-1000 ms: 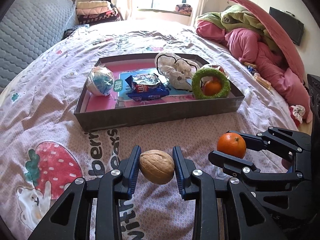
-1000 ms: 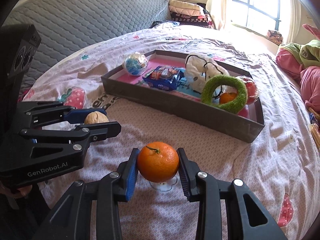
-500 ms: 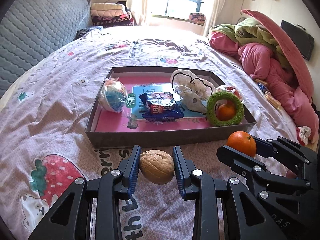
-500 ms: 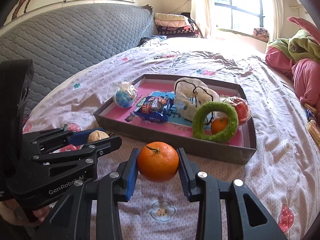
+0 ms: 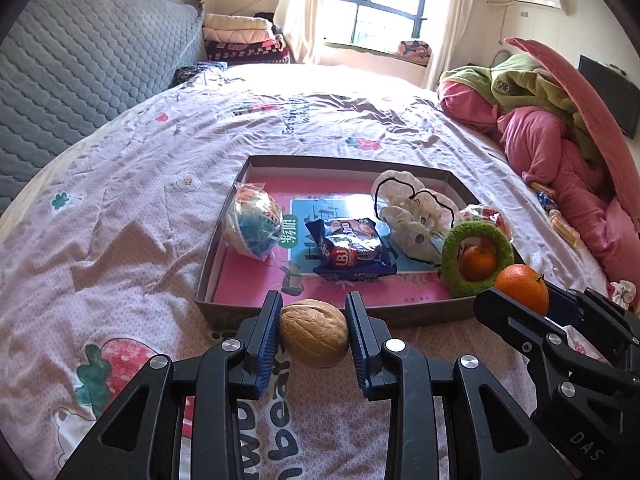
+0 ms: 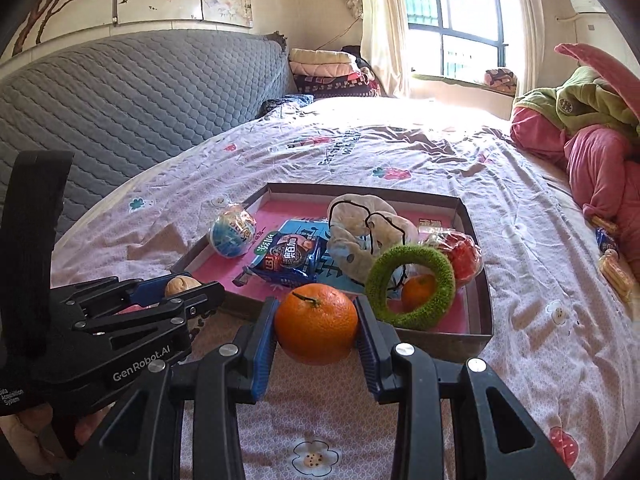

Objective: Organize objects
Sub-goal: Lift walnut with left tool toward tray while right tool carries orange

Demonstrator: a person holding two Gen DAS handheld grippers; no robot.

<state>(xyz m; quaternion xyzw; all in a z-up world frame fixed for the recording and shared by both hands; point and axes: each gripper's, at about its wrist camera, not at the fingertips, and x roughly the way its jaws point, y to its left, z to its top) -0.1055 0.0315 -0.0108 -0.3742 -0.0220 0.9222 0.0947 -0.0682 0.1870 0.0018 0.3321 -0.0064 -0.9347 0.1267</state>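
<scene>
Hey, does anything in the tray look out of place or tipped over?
Only the green ring: it stands on edge in the tray, tilted, with a small orange showing through its hole. Nothing looks spilled or damaged.

My left tongs pinch a tan, wrinkled walnut between the blue pads, held above the bedspread just short of the tray's near wall. My right tongs clamp a round orange, stem up. The shallow dark tray with its pink floor lies flat on the bed and carries a wrapped blue-white ball, a blue snack packet, a white pouch, and a green fuzzy ring tilted up around a second small orange.
</scene>
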